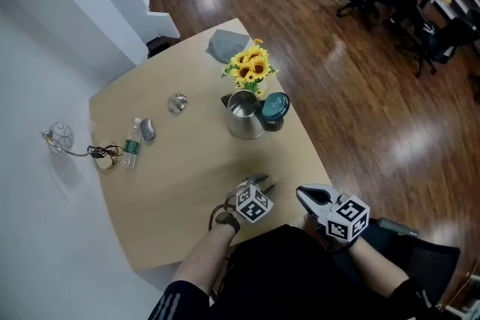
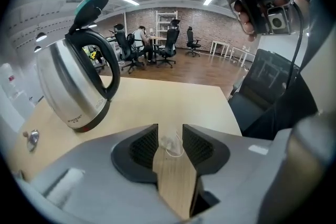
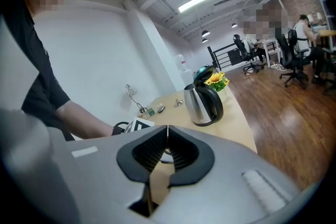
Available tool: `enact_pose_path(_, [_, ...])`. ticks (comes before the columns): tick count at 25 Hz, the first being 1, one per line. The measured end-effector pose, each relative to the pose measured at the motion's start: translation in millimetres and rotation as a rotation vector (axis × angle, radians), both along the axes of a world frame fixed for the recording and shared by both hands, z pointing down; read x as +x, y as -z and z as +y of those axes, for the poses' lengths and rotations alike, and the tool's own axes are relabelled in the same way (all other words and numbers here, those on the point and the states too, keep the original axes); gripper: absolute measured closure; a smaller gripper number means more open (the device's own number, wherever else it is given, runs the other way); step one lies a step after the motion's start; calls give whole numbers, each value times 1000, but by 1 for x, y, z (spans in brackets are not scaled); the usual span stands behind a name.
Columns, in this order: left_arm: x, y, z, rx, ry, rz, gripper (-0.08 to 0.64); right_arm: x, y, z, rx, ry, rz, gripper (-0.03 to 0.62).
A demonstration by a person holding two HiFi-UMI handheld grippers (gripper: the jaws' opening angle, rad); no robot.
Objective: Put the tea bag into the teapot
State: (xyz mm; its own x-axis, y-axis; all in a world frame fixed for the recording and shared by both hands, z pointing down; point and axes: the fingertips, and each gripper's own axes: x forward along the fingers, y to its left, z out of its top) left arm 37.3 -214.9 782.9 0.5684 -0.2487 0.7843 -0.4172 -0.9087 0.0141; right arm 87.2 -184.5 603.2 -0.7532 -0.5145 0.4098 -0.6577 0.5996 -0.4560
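Left claw (image 2: 170, 126): jaws apart, straddling the small translucent white tea bag with thin string (image 2: 169, 144). The bag lies flat on the pale wooden surface (image 1: 180, 183), near edge, and the pads don't look pressed on it yet. The stainless steel teapot with black handle (image 1: 244, 118) stands well apart, further in, with its teal flip lid (image 1: 275, 106) up. Right claw (image 3: 167, 128): closed, empty, idle.

Risks:
- The bag is thin and flat, so the pads may catch only the string, or skid it along the surface.
- A weak pinch could let the bag drop on the carry.
- A dangling bag may snag on the raised lid or the rim and land outside.
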Motion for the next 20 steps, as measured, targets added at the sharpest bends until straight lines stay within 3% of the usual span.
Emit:
enact_pose_path(9, [1,-19,-5,-33,-6,-46,558,4,-1,-6,-18,-2,-26,578])
enact_pose_path(13, [-1,-12,-9,-31,8,-28,559,4,0,-14,-16,3,-26,578])
enact_pose_path(20, [-21,53,-47,104,81,43,559,-4,10,-33,16,21,-41,578])
